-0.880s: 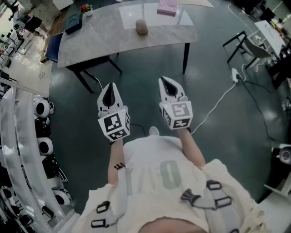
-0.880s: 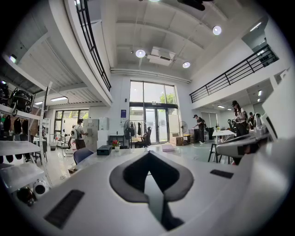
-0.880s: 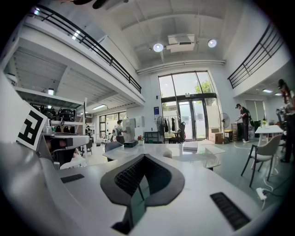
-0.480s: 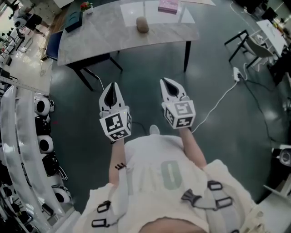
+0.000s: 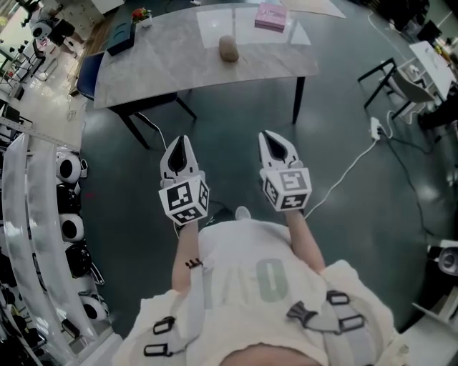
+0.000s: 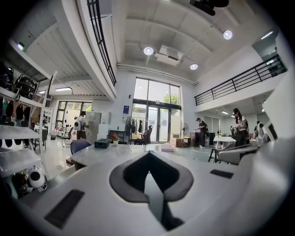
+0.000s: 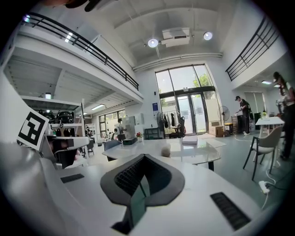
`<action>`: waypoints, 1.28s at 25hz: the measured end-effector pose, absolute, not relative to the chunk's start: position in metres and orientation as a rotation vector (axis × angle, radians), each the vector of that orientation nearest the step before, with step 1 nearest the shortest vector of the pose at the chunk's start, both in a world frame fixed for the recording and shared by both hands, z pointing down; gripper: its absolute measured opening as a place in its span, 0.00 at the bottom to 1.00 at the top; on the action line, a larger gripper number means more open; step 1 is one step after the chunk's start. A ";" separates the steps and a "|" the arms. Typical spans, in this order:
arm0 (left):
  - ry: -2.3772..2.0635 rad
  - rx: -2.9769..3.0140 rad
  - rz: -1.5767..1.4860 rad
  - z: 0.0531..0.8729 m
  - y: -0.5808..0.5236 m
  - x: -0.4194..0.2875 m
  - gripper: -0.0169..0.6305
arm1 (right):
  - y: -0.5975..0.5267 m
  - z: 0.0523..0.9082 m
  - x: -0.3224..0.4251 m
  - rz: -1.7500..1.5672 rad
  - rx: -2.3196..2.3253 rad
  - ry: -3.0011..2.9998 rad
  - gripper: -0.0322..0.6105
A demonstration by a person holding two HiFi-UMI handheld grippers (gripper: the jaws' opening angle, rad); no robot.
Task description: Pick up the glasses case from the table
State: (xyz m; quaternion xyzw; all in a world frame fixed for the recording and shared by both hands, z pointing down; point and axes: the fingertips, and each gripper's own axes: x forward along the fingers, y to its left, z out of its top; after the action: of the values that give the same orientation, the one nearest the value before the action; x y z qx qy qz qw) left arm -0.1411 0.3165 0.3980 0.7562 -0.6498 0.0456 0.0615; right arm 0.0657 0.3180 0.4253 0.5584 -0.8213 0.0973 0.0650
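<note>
The glasses case [image 5: 228,48] is a small brownish oval lying on the grey marble table [image 5: 164,64], far ahead of both grippers; in the right gripper view the case [image 7: 166,150] shows just beyond the jaw tips. My left gripper [image 5: 179,141] and right gripper [image 5: 270,136] hang side by side over the dark floor, well short of the table and pointing toward it. Both have their jaws closed to a point with nothing between them. In the left gripper view the left gripper [image 6: 148,156] hides the case.
On the table also lie a pink box [image 5: 270,16], a dark box [image 5: 120,36], a small red flower pot [image 5: 139,14] and a white sheet [image 5: 215,28]. A blue chair [image 5: 87,71] stands at its left end. A white cable with power strip [image 5: 374,127] crosses the floor at right. Shelving [image 5: 68,170] runs along the left.
The table and case have slid lower and slightly nearer in the head view. Both grippers stay shut and side by side, shifted a little down and right in the picture.
</note>
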 end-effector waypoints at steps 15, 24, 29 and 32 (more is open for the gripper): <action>-2.002 2.269 0.077 0.399 0.242 -0.155 0.03 | 0.242 0.436 0.058 0.320 1.671 -2.499 0.05; -1.984 2.237 0.116 0.414 0.142 -0.171 0.03 | 0.142 0.431 0.046 0.240 1.656 -2.481 0.05; -1.967 2.215 0.122 0.416 0.074 -0.185 0.03 | 0.073 0.429 0.033 0.238 1.654 -2.461 0.05; -1.956 2.225 0.148 0.417 0.025 -0.195 0.03 | 0.023 0.430 0.022 0.279 1.643 -2.462 0.05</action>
State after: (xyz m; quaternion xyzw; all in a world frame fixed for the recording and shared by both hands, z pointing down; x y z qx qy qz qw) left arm -0.1955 0.0250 0.4165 0.7474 -0.6567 0.0497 0.0875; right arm 0.0218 0.0230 0.4301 0.5506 -0.8252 0.0935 0.0840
